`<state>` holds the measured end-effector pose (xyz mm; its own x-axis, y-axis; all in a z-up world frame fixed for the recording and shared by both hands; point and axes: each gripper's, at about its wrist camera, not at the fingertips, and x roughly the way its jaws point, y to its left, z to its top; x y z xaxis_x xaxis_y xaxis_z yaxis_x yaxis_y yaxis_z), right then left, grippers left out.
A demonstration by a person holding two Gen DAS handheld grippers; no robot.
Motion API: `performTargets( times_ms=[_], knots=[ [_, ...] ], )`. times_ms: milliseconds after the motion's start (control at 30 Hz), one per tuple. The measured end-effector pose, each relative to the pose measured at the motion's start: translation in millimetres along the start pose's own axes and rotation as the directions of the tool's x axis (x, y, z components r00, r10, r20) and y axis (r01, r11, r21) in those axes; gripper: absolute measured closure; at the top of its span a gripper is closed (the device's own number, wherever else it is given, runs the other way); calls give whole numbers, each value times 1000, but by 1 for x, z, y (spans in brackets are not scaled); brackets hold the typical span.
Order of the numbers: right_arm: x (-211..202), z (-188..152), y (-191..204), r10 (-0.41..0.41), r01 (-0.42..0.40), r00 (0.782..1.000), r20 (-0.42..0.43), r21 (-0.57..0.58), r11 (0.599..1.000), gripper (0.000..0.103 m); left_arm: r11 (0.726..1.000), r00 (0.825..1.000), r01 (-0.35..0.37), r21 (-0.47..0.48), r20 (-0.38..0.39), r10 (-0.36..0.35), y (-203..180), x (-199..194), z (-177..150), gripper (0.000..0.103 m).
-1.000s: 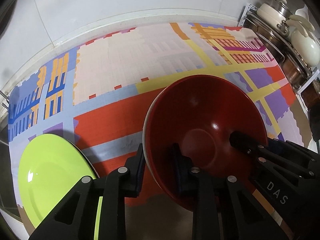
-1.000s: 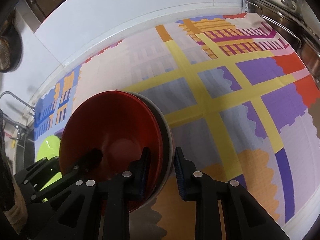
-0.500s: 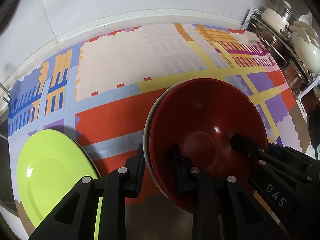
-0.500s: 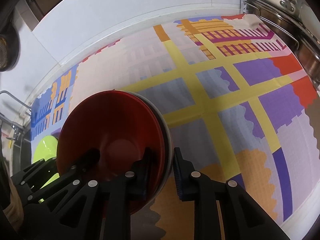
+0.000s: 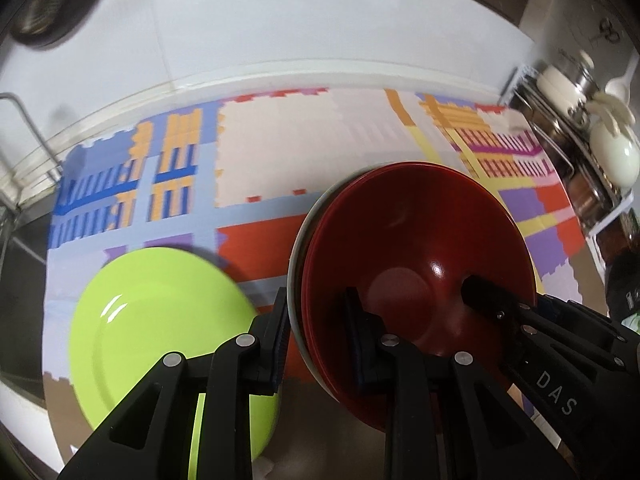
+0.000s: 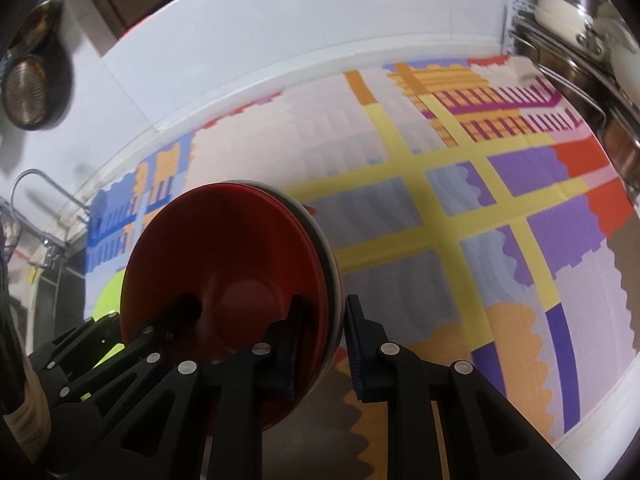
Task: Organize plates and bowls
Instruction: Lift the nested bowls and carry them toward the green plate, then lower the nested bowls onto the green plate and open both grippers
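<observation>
A stack of red bowls (image 5: 416, 256) nested in a pale outer bowl is held off the patterned mat by both grippers. My left gripper (image 5: 320, 332) is shut on the stack's left rim, one finger inside, one outside. My right gripper (image 6: 324, 340) is shut on the right rim of the same stack (image 6: 224, 272). The right gripper's finger (image 5: 496, 300) shows inside the bowl in the left wrist view. A lime green plate (image 5: 160, 340) lies on the mat to the left, below my left gripper; a sliver of the plate (image 6: 108, 296) shows in the right wrist view.
The colourful mat (image 6: 460, 240) covers the counter up to a white wall (image 5: 320, 40). A rack with pots and a white kettle (image 5: 612, 152) stands at the right edge. A metal sink rail (image 5: 16, 140) is at the far left.
Both grippers have lifted and pulled back with the bowl stack; the wall and sink rail have come into view and the green plate shows more fully.
</observation>
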<state>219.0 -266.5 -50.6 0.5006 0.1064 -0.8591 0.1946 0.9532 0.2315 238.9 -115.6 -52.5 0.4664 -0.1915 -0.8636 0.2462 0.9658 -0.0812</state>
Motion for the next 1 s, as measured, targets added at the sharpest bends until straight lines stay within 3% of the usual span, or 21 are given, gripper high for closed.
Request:
performTargets(
  times_ms=[433, 1000],
  knots=[
    [-14, -4, 71, 108, -108, 994, -8, -114, 988, 82, 990, 995, -84, -110, 43, 89, 68, -46, -18, 78],
    [18, -30, 160, 158, -182, 980, -117, -236, 955, 82, 960, 988, -153, -236, -38, 149, 154, -47, -50, 78]
  ],
)
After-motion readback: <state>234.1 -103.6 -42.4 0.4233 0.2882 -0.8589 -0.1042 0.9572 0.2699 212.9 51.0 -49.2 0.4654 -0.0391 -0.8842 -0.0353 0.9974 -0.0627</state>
